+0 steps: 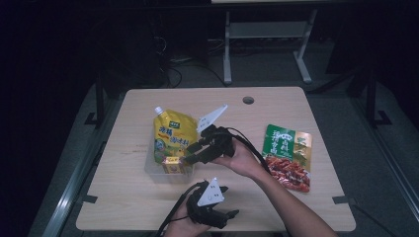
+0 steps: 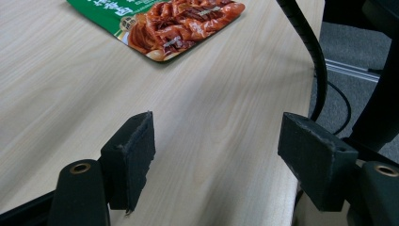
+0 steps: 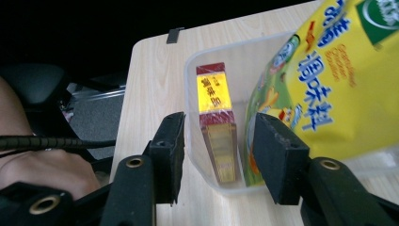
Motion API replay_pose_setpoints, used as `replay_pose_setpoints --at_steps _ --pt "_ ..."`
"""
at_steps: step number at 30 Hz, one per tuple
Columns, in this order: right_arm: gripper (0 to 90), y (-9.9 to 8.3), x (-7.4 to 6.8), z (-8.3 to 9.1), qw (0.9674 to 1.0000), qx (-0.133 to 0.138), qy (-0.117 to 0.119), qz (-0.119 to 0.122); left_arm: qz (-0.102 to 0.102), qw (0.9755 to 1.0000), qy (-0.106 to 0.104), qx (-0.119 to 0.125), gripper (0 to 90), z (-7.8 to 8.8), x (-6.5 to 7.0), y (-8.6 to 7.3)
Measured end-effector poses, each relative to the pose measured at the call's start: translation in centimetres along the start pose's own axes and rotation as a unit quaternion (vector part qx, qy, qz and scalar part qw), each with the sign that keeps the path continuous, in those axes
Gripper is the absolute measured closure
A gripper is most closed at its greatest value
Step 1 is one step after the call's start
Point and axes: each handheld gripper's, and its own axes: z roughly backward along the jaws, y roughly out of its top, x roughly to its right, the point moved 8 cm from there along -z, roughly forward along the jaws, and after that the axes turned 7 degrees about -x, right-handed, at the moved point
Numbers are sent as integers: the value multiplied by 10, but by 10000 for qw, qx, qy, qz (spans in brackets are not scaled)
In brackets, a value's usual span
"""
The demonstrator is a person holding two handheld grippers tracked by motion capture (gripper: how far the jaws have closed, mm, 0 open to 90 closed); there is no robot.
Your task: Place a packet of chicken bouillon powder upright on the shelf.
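At table centre, hovered over a clear plastic bin (image 1: 150, 169), right gripper (image 3: 214, 155) with jaws partly open, straddling the bin's near wall and a small red-and-yellow box (image 3: 217, 120) inside, pads pressing on nothing. Beside that box in the same bin, leaned a yellow spouted pouch (image 1: 171, 136). Near the front edge, rested left gripper (image 2: 214, 160), jaws wide apart, holding nothing, over bare wooden table (image 2: 211, 94). Off to the right, lay flat a green snack packet (image 1: 289, 155).
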Motion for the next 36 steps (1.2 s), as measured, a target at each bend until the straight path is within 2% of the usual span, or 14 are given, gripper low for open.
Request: replay_pose_setpoints --at_steps 11,16,25,31,36 --pt "472 -15 4 24 9995 98 -91 -271 -4 10000 18 -3 271 0 -3 2" --pt "457 -23 5 34 9992 102 -137 -369 -89 9999 43 -41 278 0 -4 2" --pt "430 -38 11 54 9981 167 -280 -515 -15 10000 -15 14 291 -4 -5 9" --pt "403 -56 17 74 9958 235 -423 -774 -21 10000 -31 60 306 -6 -9 17" --pt "377 -78 25 94 9920 205 -647 -1061 -25 9999 -30 114 320 -11 -14 26"
